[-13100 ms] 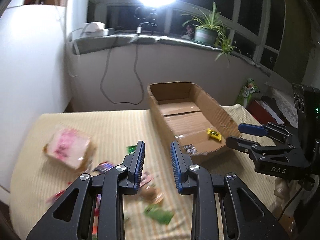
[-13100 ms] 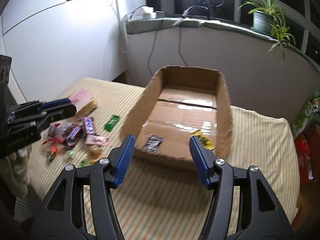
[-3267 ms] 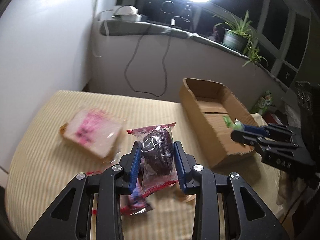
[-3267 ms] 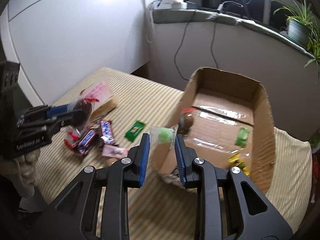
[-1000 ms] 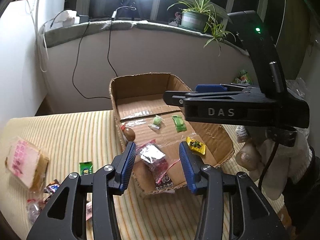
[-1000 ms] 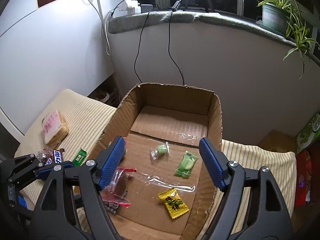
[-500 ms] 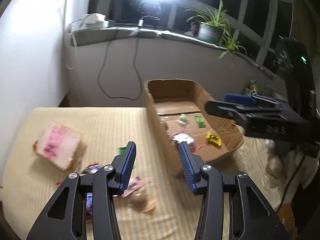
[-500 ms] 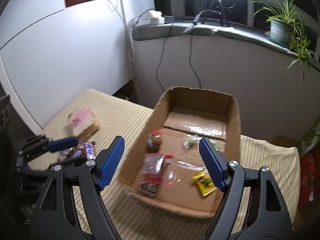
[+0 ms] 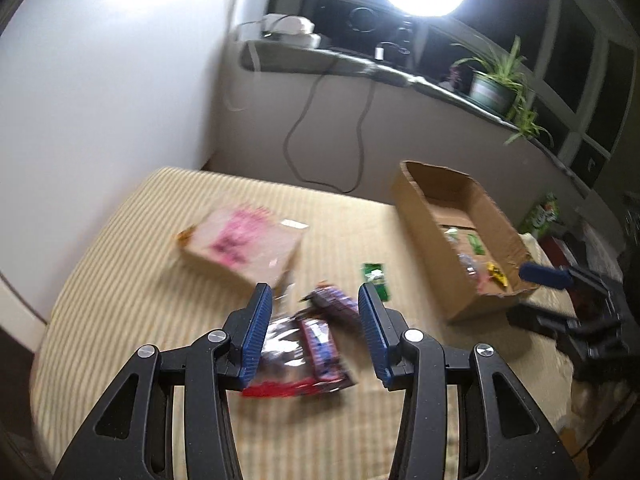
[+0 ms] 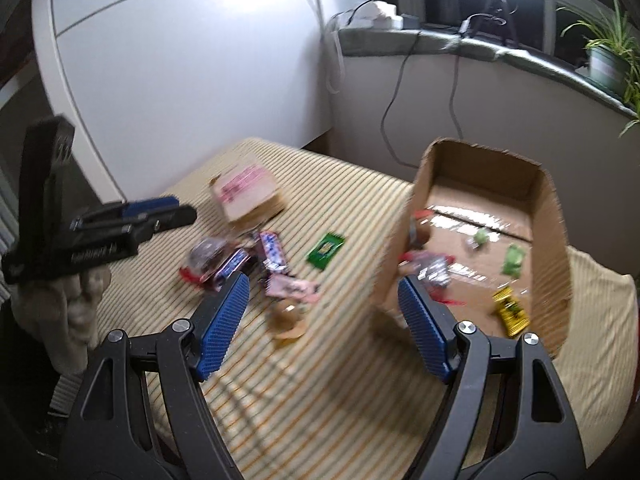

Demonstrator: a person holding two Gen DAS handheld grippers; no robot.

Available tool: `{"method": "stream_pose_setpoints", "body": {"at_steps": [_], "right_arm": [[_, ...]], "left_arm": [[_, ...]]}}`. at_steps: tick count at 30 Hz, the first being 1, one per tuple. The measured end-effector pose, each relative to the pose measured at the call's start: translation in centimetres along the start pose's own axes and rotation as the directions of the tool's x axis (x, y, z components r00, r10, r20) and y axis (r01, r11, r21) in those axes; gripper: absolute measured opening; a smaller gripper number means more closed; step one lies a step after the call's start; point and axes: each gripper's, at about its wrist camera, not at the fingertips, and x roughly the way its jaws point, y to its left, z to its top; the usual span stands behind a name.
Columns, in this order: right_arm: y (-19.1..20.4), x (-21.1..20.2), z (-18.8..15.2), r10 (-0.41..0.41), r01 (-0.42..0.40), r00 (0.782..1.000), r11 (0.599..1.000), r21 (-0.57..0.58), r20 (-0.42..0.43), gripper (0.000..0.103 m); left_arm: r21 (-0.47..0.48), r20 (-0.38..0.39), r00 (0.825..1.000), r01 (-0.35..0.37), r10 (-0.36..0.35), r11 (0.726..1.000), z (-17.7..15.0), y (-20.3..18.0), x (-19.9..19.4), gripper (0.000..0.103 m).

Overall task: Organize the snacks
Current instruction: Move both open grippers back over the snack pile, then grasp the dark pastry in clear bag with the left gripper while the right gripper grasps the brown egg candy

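Both hand-held grippers are released and empty: the left hand-held gripper (image 9: 316, 332) hangs over the heap of wrapped snacks (image 9: 316, 344) on the striped table (image 9: 120, 280), its jaws straddling a bar that runs lengthwise away from it. Wider apart, the right hand-held gripper (image 10: 320, 324) frames a round brown sweet (image 10: 288, 316). Off to the right, the cardboard box (image 10: 552, 240) already holds several wrapped sweets.
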Motion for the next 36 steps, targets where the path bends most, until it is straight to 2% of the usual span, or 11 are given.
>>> {"method": "stream_pose_setpoints", "body": {"at_steps": [7,12,16,22,26,36], "right_arm": [[1.8,2.7,-2.0,0.017,-0.016,0.998,1.0,0.026,-0.057,0.078],[2.6,4.2,-2.6,0.006,-0.004,0.996,1.0,0.024,-0.088,0.068],[2.5,5.4,-2.8,-0.015,0.018,0.994,0.999,0.027,-0.11,0.055],[2.6,7.2,-2.6,-0.034,0.037,0.99,0.999,0.023,-0.134,0.052],[2.6,8.5,-2.5,-0.051,0.054,0.987,0.998,0.016,-0.156,0.044],[2.8,10.7,-2.7,-0.069,0.069,0.977,0.998,-0.007,-0.202,0.042]], "left_arm": [[-0.041,-0.041,0.999,-0.013,0.012,0.999,-1.7,2.1,0.5,0.043],[-0.057,-0.071,0.997,0.003,-0.007,0.998,-2.4,2.8,1.3,0.043],[-0.062,-0.093,0.996,0.01,-0.016,0.998,-2.7,2.9,2.2,0.043],[-0.067,-0.121,0.993,0.007,-0.015,0.998,-2.9,3.1,3.3,0.043],[-0.075,-0.136,0.991,0.002,-0.012,0.997,-3.0,3.5,4.0,0.043],[-0.085,-0.168,0.986,0.003,-0.017,0.996,-3.6,3.9,5.5,0.043]]}}
